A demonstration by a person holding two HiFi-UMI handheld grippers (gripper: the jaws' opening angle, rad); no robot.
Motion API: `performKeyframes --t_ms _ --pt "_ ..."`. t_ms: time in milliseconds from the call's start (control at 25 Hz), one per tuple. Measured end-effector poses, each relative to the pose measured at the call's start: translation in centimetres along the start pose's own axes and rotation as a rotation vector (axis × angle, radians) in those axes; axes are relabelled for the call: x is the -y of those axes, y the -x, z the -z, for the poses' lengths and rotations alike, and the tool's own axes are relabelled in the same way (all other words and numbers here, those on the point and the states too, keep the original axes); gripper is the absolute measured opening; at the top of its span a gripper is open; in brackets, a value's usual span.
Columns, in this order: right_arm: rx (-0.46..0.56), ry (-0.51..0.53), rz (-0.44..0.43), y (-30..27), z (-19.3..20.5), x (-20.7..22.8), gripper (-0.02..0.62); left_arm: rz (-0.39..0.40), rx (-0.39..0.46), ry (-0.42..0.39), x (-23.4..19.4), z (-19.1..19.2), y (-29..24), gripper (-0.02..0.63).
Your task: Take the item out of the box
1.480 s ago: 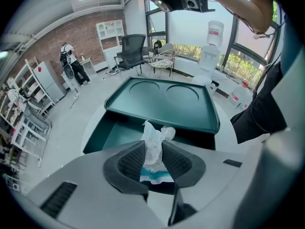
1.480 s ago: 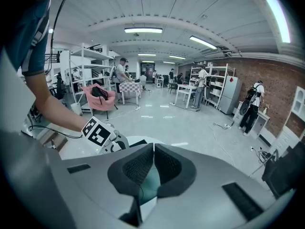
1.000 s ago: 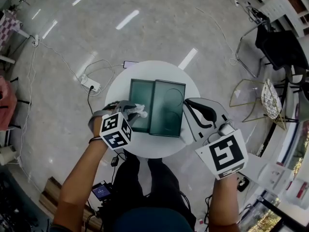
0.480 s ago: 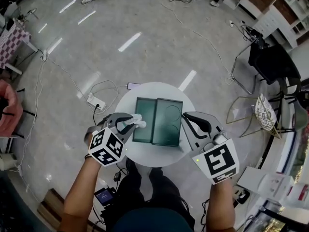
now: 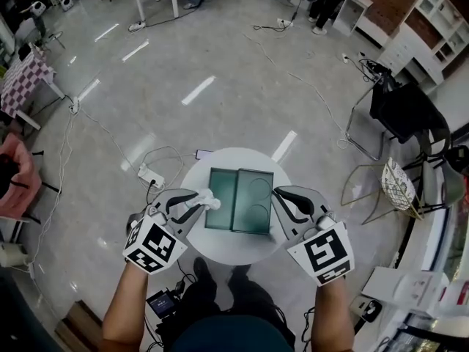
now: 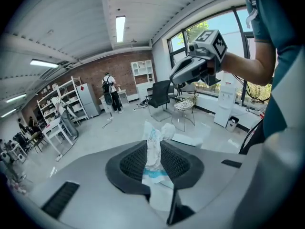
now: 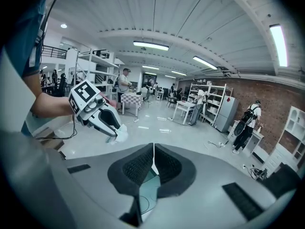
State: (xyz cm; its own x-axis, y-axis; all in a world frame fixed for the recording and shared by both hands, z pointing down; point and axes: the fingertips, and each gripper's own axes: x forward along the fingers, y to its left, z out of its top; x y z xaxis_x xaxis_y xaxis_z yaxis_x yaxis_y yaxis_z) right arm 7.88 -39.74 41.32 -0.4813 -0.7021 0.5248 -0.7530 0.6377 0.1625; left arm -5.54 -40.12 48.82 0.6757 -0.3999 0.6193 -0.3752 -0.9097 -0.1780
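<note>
— What's the big picture on that grey floor (image 5: 220, 64)?

— A round white counter (image 5: 220, 244), with the person standing at its six o'clock. A black chair (image 5: 403, 108) sits well apart, out toward two o'clock. A white power strip (image 5: 150, 174) lies on the floor near the counter at ten.

— And on the counter?

— A dark green box (image 5: 253, 210), lying open in the middle, its two halves flat side by side.

— Where are the grippers?

— The right gripper (image 5: 276, 200) is at the box's three o'clock edge. Its jaws are pressed together and I see nothing caught between them, only the green box below. The left gripper (image 5: 198, 199) is over at nine o'clock, by the box's left edge.

— Holding anything?

— Yes, it's pinching a crumpled white packet (image 5: 207, 197) with a little blue print on it. The top of the packet pokes out past the pads (image 6: 133, 162). The packet is out of the box, up in the air in that gripper.
</note>
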Motion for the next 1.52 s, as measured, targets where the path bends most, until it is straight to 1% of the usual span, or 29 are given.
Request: performKeyframes --t_ms 160,280,400,520,600,760,840,960,1120,1280,1520 --pt "0.027 0.006 -0.004 1.8 -1.6 -1.1 0.04 -0.021 0.063 0.023 0.4 -2.2 3.5 0.096" --pt "0.038 -0.001 -0.006 3.1 -2.9 -2.2 0.038 -0.033 0.116 0.056 0.5 -3.7 6.2 0.095" --pt "0.063 0.036 -0.003 4.5 -4.5 -2.5 0.038 -0.051 0.154 0.075 0.5 -5.2 8.6 0.095" --pt "0.083 0.037 0.007 6.3 -6.2 -3.1 0.038 -0.065 0.19 0.087 0.9 -6.7 11.0 0.095" --pt "0.102 0.063 0.015 7.1 -7.5 -3.4 0.038 -0.075 0.215 0.091 0.8 -7.6 12.4 0.095" --pt "0.151 0.146 0.025 8.7 -9.8 -4.3 0.038 -0.069 0.294 0.131 1.2 -9.6 15.2 0.095" --pt "0.169 0.157 0.028 9.4 -10.9 -5.0 0.037 -0.06 0.341 0.156 1.3 -10.7 16.9 0.095" --pt "0.19 0.163 0.032 9.7 -12.2 -6.0 0.037 -0.053 0.379 0.159 1.5 -11.3 18.8 0.095" --pt "0.197 0.166 0.03 10.0 -12.4 -7.1 0.037 -0.061 0.387 0.146 2.1 -11.0 20.1 0.094" --pt "0.199 0.164 0.02 10.5 -11.2 -7.3 0.037 -0.071 0.374 0.148 3.4 -10.2 19.5 0.094" --pt "0.185 0.158 0.006 9.4 -12.5 -8.4 0.037 -0.071 0.367 0.162 2.5 -9.2 20.8 0.095"
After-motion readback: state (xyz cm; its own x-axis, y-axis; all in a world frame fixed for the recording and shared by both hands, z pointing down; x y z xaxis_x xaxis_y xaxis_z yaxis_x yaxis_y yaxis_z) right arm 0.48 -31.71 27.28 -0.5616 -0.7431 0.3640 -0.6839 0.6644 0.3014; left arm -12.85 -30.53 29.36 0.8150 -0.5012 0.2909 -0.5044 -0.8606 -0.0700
